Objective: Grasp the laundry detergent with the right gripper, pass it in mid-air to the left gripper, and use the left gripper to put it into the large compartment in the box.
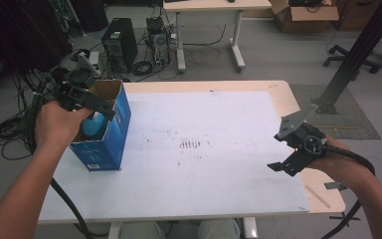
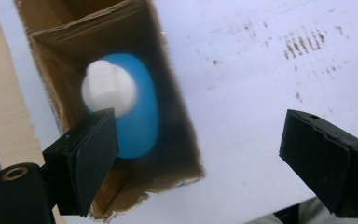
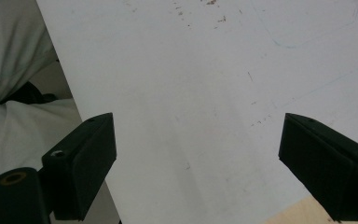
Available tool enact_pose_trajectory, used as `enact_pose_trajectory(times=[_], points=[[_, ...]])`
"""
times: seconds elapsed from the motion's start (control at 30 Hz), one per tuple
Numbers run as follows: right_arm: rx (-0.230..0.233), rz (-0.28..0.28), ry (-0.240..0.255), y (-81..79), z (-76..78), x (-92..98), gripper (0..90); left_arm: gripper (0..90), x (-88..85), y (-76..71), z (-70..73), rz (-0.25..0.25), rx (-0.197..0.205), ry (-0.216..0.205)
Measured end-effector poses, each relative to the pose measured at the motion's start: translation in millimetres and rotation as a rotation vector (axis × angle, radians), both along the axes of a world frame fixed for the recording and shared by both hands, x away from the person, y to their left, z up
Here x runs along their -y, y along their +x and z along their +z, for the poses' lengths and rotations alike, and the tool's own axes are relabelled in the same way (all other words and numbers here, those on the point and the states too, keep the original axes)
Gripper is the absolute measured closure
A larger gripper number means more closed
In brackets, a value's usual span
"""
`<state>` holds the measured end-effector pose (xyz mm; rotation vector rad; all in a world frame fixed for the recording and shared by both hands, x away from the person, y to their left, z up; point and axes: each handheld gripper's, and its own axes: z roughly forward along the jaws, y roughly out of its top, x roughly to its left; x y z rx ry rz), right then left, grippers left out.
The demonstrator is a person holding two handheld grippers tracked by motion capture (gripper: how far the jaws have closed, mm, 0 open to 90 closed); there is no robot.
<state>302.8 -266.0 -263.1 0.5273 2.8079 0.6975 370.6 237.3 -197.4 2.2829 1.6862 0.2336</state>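
A blue cardboard box (image 1: 105, 137) stands open-topped at the table's left. Inside it sits a blue bottle (image 2: 137, 109) with a white cap (image 2: 108, 88), upright on the box floor. My left gripper (image 1: 99, 105) hovers above the box mouth, jaws wide apart; in the left gripper view (image 2: 200, 158) nothing lies between the pads and the bottle is free below them. My right gripper (image 1: 284, 160) hangs over the table's right side, open and empty, and the right gripper view (image 3: 196, 163) looks down on bare white tabletop.
The white sheet (image 1: 204, 149) covering the table carries brown smudges (image 1: 190, 144) at its centre. Behind the table are a computer tower (image 1: 120, 44), cables, a second desk (image 1: 214, 6) and a black frame post (image 1: 358, 55). The person's lap shows below the near edge.
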Motion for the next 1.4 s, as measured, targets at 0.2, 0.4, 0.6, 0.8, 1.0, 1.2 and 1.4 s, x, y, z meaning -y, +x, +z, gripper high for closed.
enact_pose_trajectory(times=[0.2,0.4,0.6,0.8,1.0,1.2,1.4], points=[[-0.002,-0.006,-0.002,-0.1,1.3,1.6,10.7,11.2,13.2,-4.8,10.0,-0.064,0.002,0.003],[-0.003,-0.008,-0.005,-0.3,2.1,2.3,10.7,11.1,27.1,-9.5,18.7,-0.127,0.006,0.007],[-0.009,-0.010,-0.012,-0.3,3.6,1.6,10.5,10.7,40.1,-11.9,23.2,-0.180,-0.002,0.006],[-0.011,-0.014,-0.020,0.7,6.3,1.2,10.4,10.5,54.6,-14.2,23.9,-0.241,-0.010,0.010],[-0.017,-0.014,-0.031,2.8,6.5,-0.9,10.3,10.6,73.0,-17.2,21.7,-0.315,-0.014,0.015],[-0.023,-0.018,-0.037,5.1,6.7,-2.2,10.3,10.7,91.6,-20.4,20.2,-0.406,-0.012,0.028],[-0.029,-0.014,-0.048,8.0,6.1,-3.5,10.2,10.8,108.0,-25.4,15.3,-0.502,-0.023,0.049]])
